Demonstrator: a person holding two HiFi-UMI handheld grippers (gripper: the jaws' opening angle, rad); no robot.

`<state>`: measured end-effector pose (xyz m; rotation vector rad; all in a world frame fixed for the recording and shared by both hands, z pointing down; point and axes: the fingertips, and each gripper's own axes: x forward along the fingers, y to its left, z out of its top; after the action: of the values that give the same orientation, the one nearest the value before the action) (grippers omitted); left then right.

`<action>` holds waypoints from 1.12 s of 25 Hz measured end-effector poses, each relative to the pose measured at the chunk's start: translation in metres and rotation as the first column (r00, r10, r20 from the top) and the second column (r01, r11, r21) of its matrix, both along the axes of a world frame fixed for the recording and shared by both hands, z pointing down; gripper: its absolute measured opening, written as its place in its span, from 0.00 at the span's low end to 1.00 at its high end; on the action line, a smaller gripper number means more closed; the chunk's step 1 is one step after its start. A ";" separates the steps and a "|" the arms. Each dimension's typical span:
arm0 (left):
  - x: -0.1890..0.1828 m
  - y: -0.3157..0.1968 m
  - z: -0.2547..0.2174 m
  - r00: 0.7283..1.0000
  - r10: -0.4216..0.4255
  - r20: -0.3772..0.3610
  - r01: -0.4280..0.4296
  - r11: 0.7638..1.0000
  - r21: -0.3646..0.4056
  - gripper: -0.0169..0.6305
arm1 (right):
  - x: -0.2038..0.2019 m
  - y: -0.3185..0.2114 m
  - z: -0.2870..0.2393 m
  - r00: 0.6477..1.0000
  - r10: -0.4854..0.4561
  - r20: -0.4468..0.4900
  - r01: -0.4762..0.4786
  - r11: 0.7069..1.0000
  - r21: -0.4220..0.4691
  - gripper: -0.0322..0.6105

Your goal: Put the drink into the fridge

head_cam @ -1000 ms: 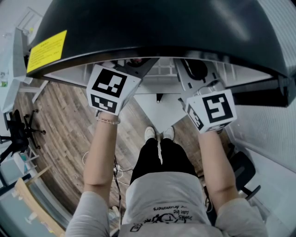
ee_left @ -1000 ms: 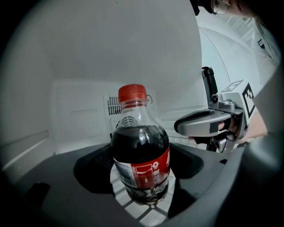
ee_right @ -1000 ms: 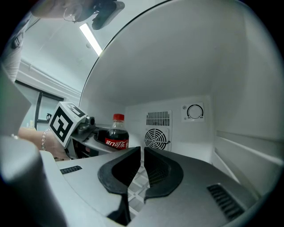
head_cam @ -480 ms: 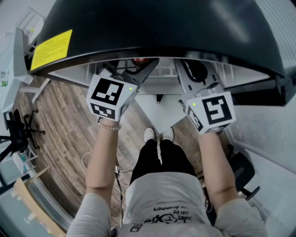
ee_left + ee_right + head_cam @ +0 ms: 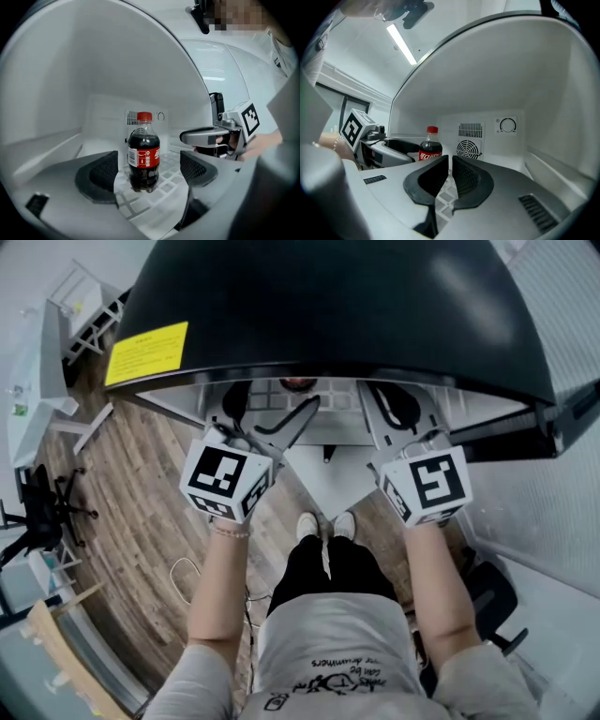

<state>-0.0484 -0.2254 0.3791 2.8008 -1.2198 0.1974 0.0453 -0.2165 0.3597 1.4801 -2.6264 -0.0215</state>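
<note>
A small cola bottle with a red cap and red label stands upright on the white wire shelf inside the fridge. My left gripper has its jaws opening around it, and both dark pads stand clear of the bottle's sides. In the head view the left gripper reaches into the fridge mouth, where the red cap shows. My right gripper hovers to the bottle's right with its pads together and nothing between them. From the right gripper view the bottle stands ahead on the left.
The fridge's black top with a yellow sticker overhangs both grippers. A fan grille and a dial sit on the back wall. The person's feet stand on a wooden floor, with an office chair at the left.
The left gripper has drawn back from the fridge mouth with its jaws spread, and the bottle's red cap now shows beyond them. The right gripper has hardly moved.
</note>
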 end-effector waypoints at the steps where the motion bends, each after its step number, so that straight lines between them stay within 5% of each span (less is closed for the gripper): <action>1: 0.000 0.005 -0.002 1.000 0.005 -0.003 -0.005 1.000 -0.003 0.67 | 0.001 0.002 -0.001 1.000 0.000 0.000 0.000 1.000 0.000 0.12; 5: 0.001 0.029 -0.011 1.000 0.017 -0.013 -0.017 1.000 -0.026 0.63 | 0.002 0.013 -0.007 1.000 -0.014 0.003 0.014 1.000 -0.009 0.12; 11: -0.003 0.060 -0.015 0.997 0.022 -0.071 -0.025 0.998 -0.050 0.38 | 0.001 0.035 -0.015 0.999 -0.044 0.001 0.044 0.999 -0.022 0.12; 19: 0.021 0.104 -0.047 0.985 0.133 -0.113 -0.140 0.989 -0.052 0.10 | -0.006 0.076 -0.024 0.996 -0.081 0.025 0.083 0.994 -0.075 0.12; 28: 0.031 0.140 -0.083 0.971 0.163 -0.177 -0.170 0.985 -0.026 0.03 | -0.015 0.115 -0.043 0.991 -0.111 0.074 0.119 0.986 -0.115 0.12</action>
<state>-0.0171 -0.0858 0.2959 2.8146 -0.9337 -0.0129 0.0299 -0.1016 0.3165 1.3122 -2.7099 0.1748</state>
